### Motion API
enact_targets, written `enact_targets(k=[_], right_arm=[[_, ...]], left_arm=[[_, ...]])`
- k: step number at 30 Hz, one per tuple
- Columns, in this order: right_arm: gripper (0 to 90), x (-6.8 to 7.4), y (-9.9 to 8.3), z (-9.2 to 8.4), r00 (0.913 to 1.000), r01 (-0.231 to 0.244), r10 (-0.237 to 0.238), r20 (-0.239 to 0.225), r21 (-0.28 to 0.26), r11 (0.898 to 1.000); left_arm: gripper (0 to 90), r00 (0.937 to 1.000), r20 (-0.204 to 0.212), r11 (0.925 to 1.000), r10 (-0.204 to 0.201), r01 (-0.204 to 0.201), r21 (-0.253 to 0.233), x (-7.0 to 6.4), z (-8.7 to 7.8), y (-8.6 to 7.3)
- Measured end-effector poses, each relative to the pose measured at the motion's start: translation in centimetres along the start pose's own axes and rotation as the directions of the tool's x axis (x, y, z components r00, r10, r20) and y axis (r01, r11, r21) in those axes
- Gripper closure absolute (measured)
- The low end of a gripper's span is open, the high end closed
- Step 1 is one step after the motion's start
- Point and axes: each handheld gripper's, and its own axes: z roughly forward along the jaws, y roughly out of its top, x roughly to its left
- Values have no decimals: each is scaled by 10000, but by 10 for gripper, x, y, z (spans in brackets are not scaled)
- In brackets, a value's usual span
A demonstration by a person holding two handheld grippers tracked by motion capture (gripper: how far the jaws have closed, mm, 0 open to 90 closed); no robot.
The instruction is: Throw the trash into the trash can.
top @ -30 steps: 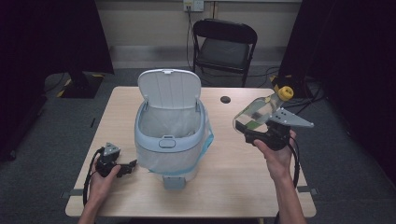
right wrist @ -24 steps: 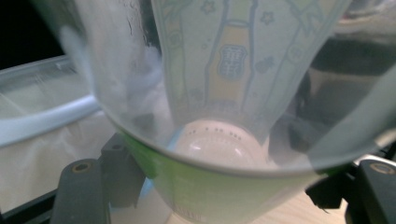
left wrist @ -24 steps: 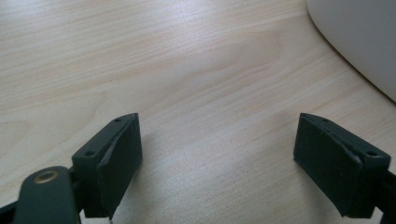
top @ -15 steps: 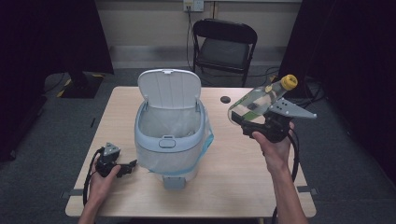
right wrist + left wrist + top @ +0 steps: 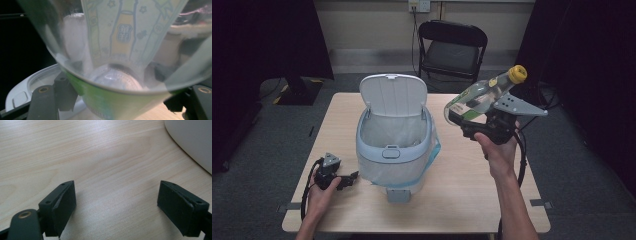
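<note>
Wooden table [image 5: 462, 195], right hand-held gripper [image 5: 472, 122] clamping bottle [image 5: 479, 97], label blurred, left hand-held gripper [image 5: 349, 179] wide.

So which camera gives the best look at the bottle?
The high view: it shows the whole bottle, clear with a yellow cap, tilted cap-up in the right gripper beside the open bin. The right gripper view sees the bottle very close and blurred, only its body and label between the jaws. The left gripper view looks at the table.

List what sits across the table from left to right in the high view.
Left gripper, resting on the table → open bin with its lid up → clear bottle with a yellow cap, held in the air by the right gripper.
</note>
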Motion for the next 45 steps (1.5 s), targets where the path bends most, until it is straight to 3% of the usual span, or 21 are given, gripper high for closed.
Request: enact_targets(k=[12, 23, 36, 45], right_arm=[[273, 28, 21, 24, 9963, 483, -498, -705, -227, 9986], [273, 52, 24, 51, 9847, 666, -641, -1621, 98, 9977], [272, 59, 19, 80, 9680, 786, -603, -2434, 662, 9947], [270, 64, 14, 94, 9548, 1097, -690, -2891, 1268, 9858]], left_arm=[[149, 10000, 2, 10000, -1, 1, 0, 0, 0, 0], [149, 10000, 2, 10000, -1, 1, 0, 0, 0, 0], [149, 10000, 4, 10000, -3, 3, -1, 0, 0, 0], [149, 10000, 15, 10000, -7, 7, 0, 0, 0, 0]])
